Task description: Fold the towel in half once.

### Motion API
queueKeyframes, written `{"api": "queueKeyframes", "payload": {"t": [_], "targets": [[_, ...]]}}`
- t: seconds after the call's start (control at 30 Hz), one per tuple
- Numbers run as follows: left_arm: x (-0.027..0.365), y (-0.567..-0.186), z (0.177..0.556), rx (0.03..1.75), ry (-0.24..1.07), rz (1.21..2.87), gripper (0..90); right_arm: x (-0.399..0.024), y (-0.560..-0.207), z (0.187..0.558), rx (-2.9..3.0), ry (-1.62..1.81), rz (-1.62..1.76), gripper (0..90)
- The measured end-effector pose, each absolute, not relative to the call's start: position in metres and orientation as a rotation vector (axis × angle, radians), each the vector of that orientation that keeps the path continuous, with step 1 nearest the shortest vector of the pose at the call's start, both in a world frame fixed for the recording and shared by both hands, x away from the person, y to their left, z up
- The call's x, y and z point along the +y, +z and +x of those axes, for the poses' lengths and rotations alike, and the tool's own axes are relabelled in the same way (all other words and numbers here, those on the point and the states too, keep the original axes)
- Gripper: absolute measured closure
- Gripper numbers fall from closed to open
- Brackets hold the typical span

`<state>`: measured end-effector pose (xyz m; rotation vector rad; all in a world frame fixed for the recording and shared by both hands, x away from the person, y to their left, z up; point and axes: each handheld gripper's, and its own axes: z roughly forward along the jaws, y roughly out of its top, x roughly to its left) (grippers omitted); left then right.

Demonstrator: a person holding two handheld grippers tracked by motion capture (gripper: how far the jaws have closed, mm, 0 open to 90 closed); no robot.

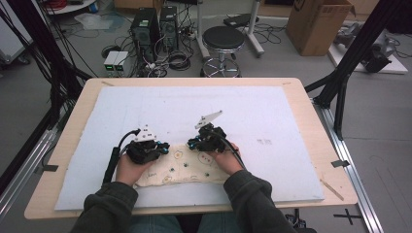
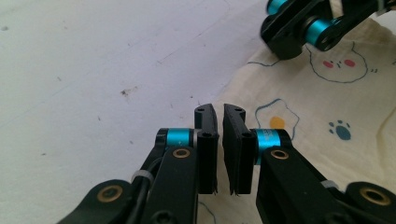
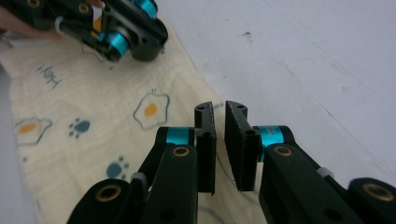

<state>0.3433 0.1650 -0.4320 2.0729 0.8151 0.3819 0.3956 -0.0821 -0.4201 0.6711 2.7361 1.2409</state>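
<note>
My left tongs (image 2: 220, 149) have their jaws drawn almost together with only a thin slit between the pads; I see nothing caught in that slit, so I read them as clenched on nothing. They sit low over the far left edge of the cream cloth (image 1: 187, 170), right where its hem meets the white mat (image 1: 272, 111). My right tongs (image 3: 220, 147) look the same: jaws nearly shut, a narrow gap, no fold of fabric visibly pinched, poised above the cloth's far edge on the right side.

From the high view, the left tongs (image 1: 163, 147) and right tongs (image 1: 193, 143) face one another, near each other but apart, both over the far edge of the cloth. My left hand (image 1: 128, 165) and right hand (image 1: 224, 159) rest on the cloth's two ends.

The cloth lies flat and slightly rumpled at the near middle of the bench (image 1: 311, 109), on the mat, printed with fried eggs, blue paw prints and a small outlined face. Beyond the bench, on the floor, stand a black stool (image 1: 223, 41), two computer towers (image 1: 154, 30) and a cardboard box (image 1: 318, 24).
</note>
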Motion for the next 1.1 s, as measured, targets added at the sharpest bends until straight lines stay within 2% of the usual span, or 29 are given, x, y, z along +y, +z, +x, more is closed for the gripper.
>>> {"api": "queueKeyframes", "payload": {"t": [0.33,0.63,0.73,1.1], "targets": [[0.169,-0.441,0.350,0.862,0.400,2.137,82.7,-0.067,-0.434,0.403,2.801,1.134,0.696,83.0],[0.172,-0.444,0.349,0.866,0.395,2.107,82.6,-0.070,-0.437,0.404,2.806,1.153,0.702,83.4],[0.173,-0.442,0.348,0.852,0.411,2.099,80.2,-0.071,-0.435,0.402,2.810,1.159,0.696,79.6],[0.195,-0.430,0.338,0.864,0.429,2.043,76.9,-0.107,-0.422,0.397,2.740,1.190,0.746,79.5]]}}
